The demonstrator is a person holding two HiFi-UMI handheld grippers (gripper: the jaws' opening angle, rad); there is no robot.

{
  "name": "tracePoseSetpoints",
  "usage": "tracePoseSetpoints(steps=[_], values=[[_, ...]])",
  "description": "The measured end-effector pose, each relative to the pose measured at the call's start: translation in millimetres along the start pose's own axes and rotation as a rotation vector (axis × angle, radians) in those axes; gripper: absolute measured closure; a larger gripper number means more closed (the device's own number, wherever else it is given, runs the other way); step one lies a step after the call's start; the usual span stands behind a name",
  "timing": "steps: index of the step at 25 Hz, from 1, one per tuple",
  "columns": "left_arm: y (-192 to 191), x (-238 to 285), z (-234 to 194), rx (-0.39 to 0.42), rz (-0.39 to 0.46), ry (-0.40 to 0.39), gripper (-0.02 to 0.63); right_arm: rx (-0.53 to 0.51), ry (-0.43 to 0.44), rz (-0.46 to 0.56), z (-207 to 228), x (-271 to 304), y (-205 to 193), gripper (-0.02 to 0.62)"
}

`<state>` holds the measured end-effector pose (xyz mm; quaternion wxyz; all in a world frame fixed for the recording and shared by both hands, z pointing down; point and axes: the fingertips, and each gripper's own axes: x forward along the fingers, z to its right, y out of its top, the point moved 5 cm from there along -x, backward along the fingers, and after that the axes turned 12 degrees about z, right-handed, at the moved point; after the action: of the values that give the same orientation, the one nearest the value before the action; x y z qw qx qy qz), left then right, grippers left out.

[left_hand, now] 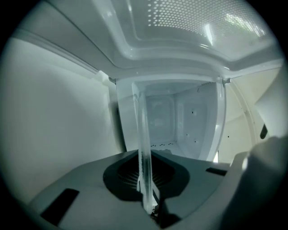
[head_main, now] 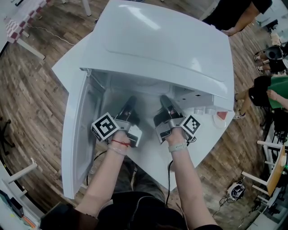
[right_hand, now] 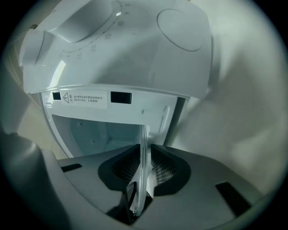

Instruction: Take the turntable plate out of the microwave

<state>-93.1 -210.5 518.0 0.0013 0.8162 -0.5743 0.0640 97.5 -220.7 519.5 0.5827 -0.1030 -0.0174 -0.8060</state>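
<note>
The white microwave (head_main: 171,45) stands on a white table with its door (head_main: 74,134) swung open to the left. Both grippers reach into its cavity side by side. The clear glass turntable plate is hidden in the head view. In the left gripper view the plate (left_hand: 143,134) runs edge-on between the jaws, and the left gripper (left_hand: 145,157) is shut on its rim. In the right gripper view the plate (right_hand: 144,139) also stands edge-on, with the right gripper (right_hand: 145,155) shut on its rim. In the head view the left gripper (head_main: 131,102) and right gripper (head_main: 165,101) sit just inside the opening.
The control panel with knobs (head_main: 204,109) is at the cavity's right, close to my right gripper. The open door walls off the left side. The white table (head_main: 198,148) ends just behind my wrists. People stand on the wood floor at the right (head_main: 265,90) and top right (head_main: 238,13).
</note>
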Motion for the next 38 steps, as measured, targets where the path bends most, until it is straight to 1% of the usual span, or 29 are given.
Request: tracePoseSetpoints(steps=[2,3,7,13,22,26,27,28,31,33,34,38], values=[[-1,-3,1,-0.008,0.0,-0.005,0.574,0.014,0.016,-0.011,0,-1,-1,0.518],[-2,-6,1,-0.011,0.001,-0.006,0.575,0.02,0.024,-0.012,-1,-2,-1,0.538],[-4,-13,-3,-0.03,0.011,-0.007,0.574,0.04,0.059,-0.011,-1,-9,-4,0.551],[2,-12,-2,0.06,0.027,-0.041,0.572,0.048,0.094,-0.033,-2,-16,-10,0.555],[8,-4,-2,0.072,0.025,-0.067,0.569,0.054,0.101,-0.036,-4,-29,-14,0.555],[12,0,-2,0.066,0.04,-0.085,0.569,0.051,0.104,-0.051,-4,-33,-15,0.555],[12,0,-2,0.054,0.045,-0.091,0.569,0.053,0.105,-0.055,-4,-34,-16,0.555],[12,1,0,0.025,0.05,-0.1,0.569,0.054,0.106,-0.058,-4,-35,-17,0.555],[8,-1,2,-0.111,0.059,-0.113,0.571,0.053,0.113,-0.075,-4,-38,-18,0.555],[7,-3,0,-0.174,0.062,-0.117,0.576,0.053,0.116,-0.095,-2,-40,-18,0.555],[7,-4,0,-0.184,0.061,-0.121,0.577,0.054,0.116,-0.106,-1,-41,-18,0.555],[7,-7,-1,-0.171,0.048,-0.13,0.578,0.039,0.122,-0.126,3,-38,-15,0.554]])
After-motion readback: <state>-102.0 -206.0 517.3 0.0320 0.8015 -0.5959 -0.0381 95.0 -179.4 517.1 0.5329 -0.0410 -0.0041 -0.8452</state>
